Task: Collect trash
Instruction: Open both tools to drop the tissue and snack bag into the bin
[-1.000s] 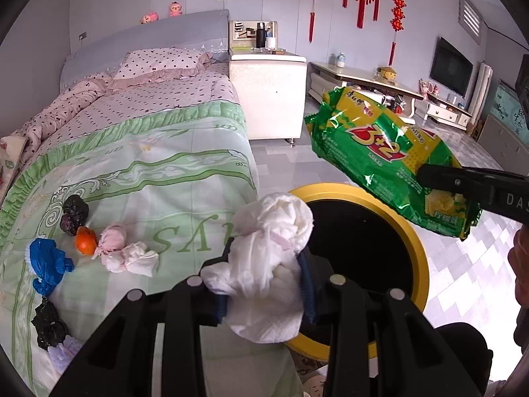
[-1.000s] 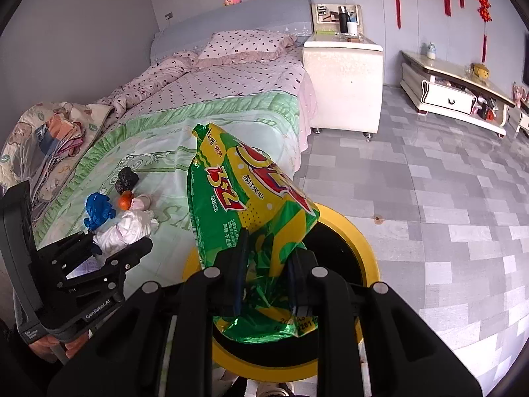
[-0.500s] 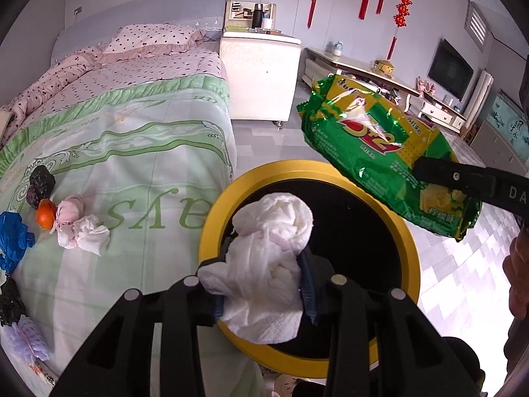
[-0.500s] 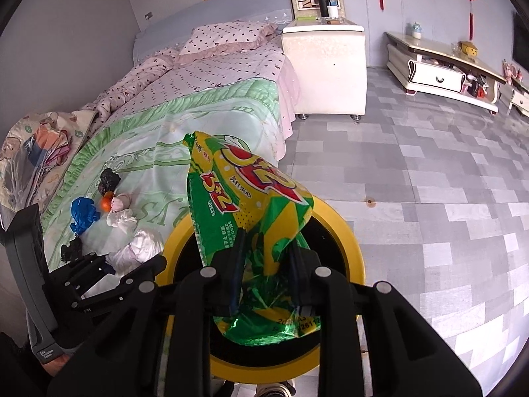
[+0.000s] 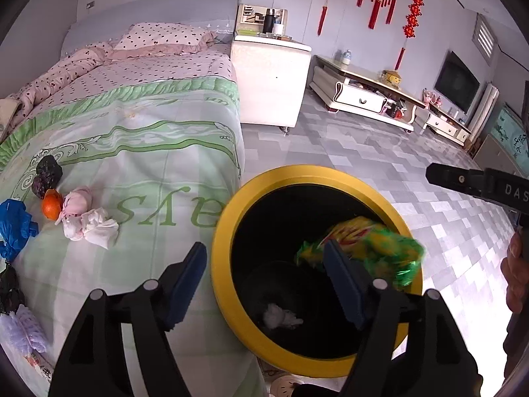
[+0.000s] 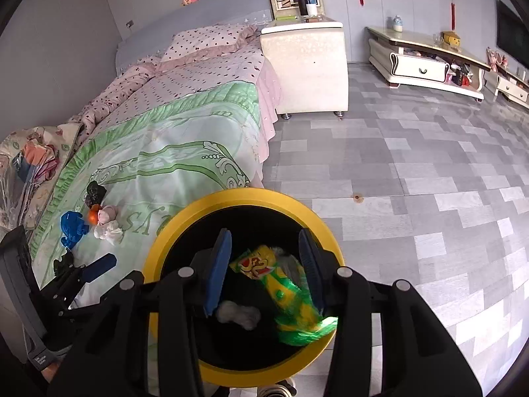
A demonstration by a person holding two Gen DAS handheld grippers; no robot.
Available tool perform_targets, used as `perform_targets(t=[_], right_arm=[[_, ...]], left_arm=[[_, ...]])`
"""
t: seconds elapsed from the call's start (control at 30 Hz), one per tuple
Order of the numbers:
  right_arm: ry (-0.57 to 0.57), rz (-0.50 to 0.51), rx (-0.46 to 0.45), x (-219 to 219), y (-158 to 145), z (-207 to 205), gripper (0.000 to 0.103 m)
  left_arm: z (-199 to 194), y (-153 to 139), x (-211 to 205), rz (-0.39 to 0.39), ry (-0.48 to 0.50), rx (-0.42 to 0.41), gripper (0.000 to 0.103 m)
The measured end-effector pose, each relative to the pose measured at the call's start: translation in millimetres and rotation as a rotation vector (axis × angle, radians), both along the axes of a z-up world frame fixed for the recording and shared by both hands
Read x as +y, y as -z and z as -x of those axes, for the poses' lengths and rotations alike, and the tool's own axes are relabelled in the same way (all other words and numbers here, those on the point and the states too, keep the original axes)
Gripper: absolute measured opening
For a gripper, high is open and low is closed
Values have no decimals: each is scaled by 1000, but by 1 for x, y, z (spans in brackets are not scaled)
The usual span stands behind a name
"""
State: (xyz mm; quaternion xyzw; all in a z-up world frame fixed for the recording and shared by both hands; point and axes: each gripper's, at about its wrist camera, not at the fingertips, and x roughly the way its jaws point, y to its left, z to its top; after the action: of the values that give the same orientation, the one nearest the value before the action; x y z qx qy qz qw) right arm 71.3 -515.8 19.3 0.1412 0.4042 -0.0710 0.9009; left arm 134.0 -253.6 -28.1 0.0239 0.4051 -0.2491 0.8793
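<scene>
A black bin with a yellow rim (image 5: 224, 231) (image 6: 172, 228) stands on the floor beside the bed. My left gripper (image 5: 264, 271) is open and empty above the bin's near edge. My right gripper (image 6: 264, 264) is open and empty right over the bin. The green and yellow snack bag (image 5: 380, 248) (image 6: 287, 301) is inside the bin, blurred. The white tissue wad (image 5: 281, 317) (image 6: 238, 314) lies at the bin's bottom. On the bed remain a white tissue (image 5: 96, 228), a pink wad (image 5: 77, 200), an orange peel (image 5: 51, 205), a blue bag (image 5: 13, 228) and black bags (image 5: 48, 172).
The bed with a green quilt (image 5: 148, 152) fills the left side. A white nightstand (image 5: 271, 79) stands past it. A low TV cabinet (image 5: 370, 96) lines the far wall. Grey tiled floor (image 6: 413, 182) lies to the right. The right gripper's body (image 5: 479, 182) shows at the right edge.
Both grippers have opened. The tissue wad dropped from the left gripper into the bin, and the snack bag dropped from the right gripper into the bin.
</scene>
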Motion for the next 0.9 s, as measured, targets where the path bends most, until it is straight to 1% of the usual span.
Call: perform_targets(t=[0.07, 0.13, 0.23, 0.37, 0.43, 0.57, 0.67, 0.8, 0.9], right_arm=[[-1, 0, -7, 1, -3, 2, 42], [-8, 5, -14, 5, -6, 3, 46], [-25, 10, -28, 14, -11, 5, 48], [-58, 22, -50, 31, -21, 6, 50], [-79, 23, -63, 41, -27, 6, 53], [-122, 23, -86, 63, -37, 7, 54], [-155, 23, -102, 81, -44, 7, 56], [-200, 22, -121, 104, -52, 7, 58], [-234, 19, -132, 121, -55, 8, 59]], left_arm=[[0, -2, 6, 0, -8, -10, 77], [-1, -6, 14, -7, -24, -25, 78], [-2, -11, 28, -11, -47, -36, 81], [-5, -20, 49, -2, -80, -47, 83], [-4, -23, 58, -3, -95, -57, 84], [-6, -32, 81, -11, -130, -77, 84], [-7, -37, 99, -24, -166, -93, 85], [-10, -40, 125, -24, -216, -94, 85], [-12, -41, 145, -43, -257, -101, 85]])
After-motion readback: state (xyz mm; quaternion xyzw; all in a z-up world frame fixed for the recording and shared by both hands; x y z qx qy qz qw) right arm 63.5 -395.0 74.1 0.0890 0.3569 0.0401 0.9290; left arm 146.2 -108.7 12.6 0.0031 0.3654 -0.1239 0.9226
